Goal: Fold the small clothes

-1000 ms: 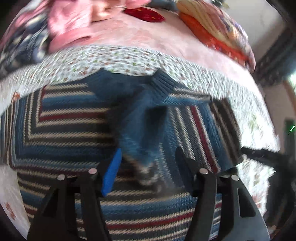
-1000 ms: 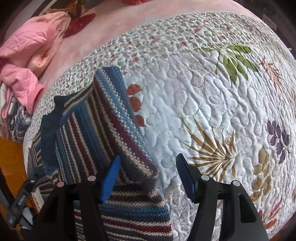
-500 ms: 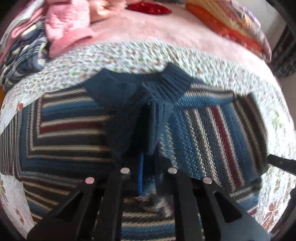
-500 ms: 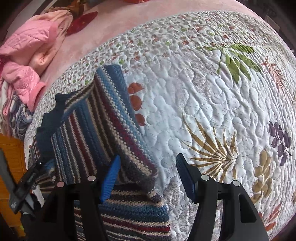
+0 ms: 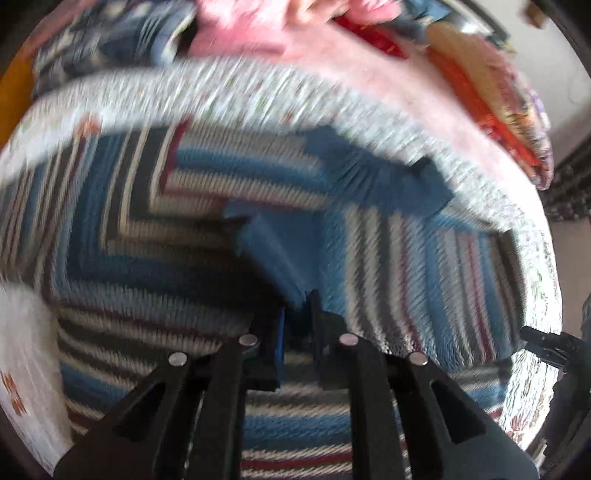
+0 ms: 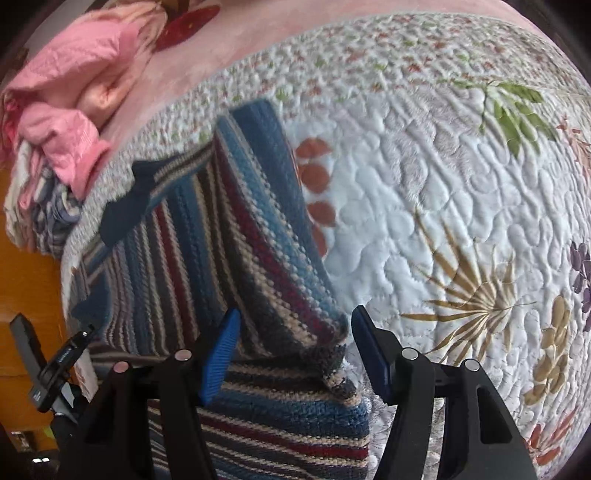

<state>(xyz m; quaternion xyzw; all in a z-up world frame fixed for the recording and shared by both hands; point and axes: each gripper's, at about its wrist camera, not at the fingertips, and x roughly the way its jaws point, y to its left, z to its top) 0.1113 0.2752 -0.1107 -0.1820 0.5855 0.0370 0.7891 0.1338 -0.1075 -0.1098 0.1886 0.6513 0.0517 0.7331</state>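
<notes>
The striped sweater (image 6: 236, 254) lies spread on the quilt (image 6: 424, 206) that covers the bed, its bands of blue, dark red, cream and grey running in different directions where parts are folded over one another. My left gripper (image 5: 297, 328) has its fingers pressed nearly together on a solid blue part of the sweater; that fold of knit rises away from the fingers toward the ribbed blue edge farther off. The left view is smeared with blur, so finer detail of the grip is hard to read. My right gripper (image 6: 291, 354) hangs low over the sweater's near right corner with its fingers wide apart and nothing between them but the loose, curled tip of a folded striped part below. To the right of the sweater the quilt shows stitched leaves in tan, green and purple. Beyond the quilt's flowered border is a pink blanket (image 6: 236, 33), and on it, at the far left, a heap of pink clothes (image 6: 70, 85) with some checked fabric (image 6: 51, 218) beneath it.
</notes>
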